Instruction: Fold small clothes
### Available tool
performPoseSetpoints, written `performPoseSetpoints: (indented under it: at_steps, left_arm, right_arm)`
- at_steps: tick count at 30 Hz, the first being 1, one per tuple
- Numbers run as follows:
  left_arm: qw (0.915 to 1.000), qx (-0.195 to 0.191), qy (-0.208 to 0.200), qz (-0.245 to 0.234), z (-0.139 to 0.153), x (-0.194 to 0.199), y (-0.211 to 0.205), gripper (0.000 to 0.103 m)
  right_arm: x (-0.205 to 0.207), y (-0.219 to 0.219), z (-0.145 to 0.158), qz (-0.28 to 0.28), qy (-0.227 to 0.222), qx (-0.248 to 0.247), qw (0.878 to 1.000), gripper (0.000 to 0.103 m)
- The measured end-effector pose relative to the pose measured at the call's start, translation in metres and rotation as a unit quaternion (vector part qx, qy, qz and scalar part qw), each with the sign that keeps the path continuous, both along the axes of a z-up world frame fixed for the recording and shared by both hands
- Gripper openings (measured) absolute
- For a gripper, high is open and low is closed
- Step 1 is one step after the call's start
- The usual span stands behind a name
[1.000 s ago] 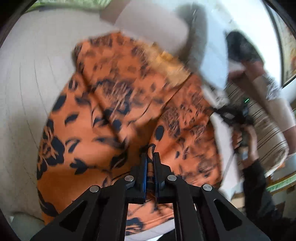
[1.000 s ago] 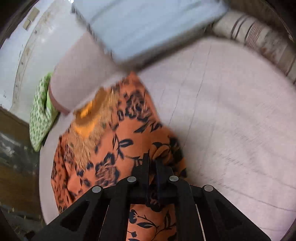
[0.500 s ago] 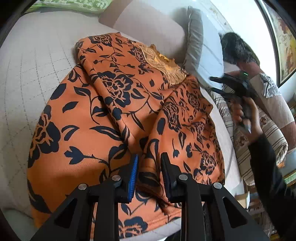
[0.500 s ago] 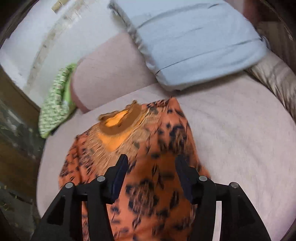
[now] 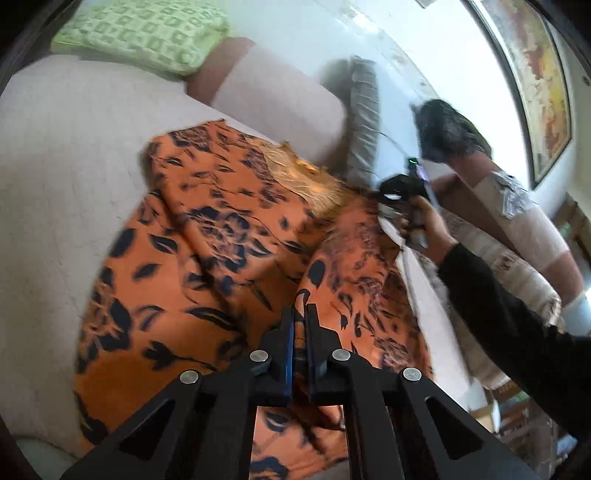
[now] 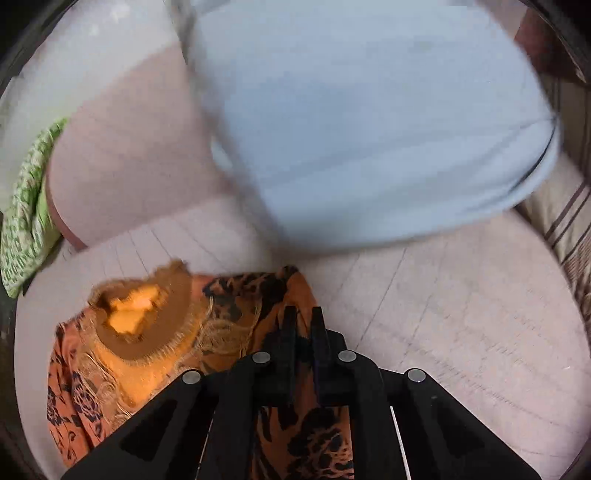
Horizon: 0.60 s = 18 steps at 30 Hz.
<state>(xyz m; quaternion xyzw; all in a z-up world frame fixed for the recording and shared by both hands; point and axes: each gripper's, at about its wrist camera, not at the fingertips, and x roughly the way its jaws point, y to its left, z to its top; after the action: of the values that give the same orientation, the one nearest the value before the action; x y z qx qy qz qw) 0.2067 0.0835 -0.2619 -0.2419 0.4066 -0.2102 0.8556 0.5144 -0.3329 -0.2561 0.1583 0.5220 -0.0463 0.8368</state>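
An orange garment with a black flower print (image 5: pixel 207 236) lies spread on a pale bed, its fringed gold neckline (image 5: pixel 306 177) toward the pillows. My left gripper (image 5: pixel 300 314) is closing on a raised fold near the garment's lower middle, with cloth pinched between its pads. In the right wrist view the same garment (image 6: pixel 236 306) shows its neckline (image 6: pixel 144 325). There my right gripper (image 6: pixel 303 315) is closing on the cloth's edge beside the neckline. The left wrist view also catches the right gripper (image 5: pixel 399 192) in a hand with a black sleeve.
The pale quilted bedcover (image 6: pixel 443 314) stretches right of the garment. A light blue pillow (image 6: pixel 369 129), a pinkish pillow (image 6: pixel 125 155) and a green patterned cushion (image 5: pixel 144 33) line the head of the bed. A striped cushion (image 5: pixel 517 280) lies at the right.
Both grippers opened half a second ago and have closed on the cloth again. The right one moved up to the garment's edge by the neckline; the left took a fold near the lower middle.
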Motion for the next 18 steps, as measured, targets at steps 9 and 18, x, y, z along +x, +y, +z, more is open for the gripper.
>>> performPoseSetpoints:
  at_steps: [9,18]
  left_arm:
    - [0.9962,0.019,0.076,0.037,-0.022,0.006,0.014,0.036]
    - [0.9958,0.014,0.087,0.023,-0.015,-0.01,0.006,0.036]
  right_arm:
    - [-0.102,0.03,0.045,0.06,-0.063,0.05,0.995,0.051]
    - [-0.31,0.111,0.012,0.12,-0.01,0.276,0.954,0.057]
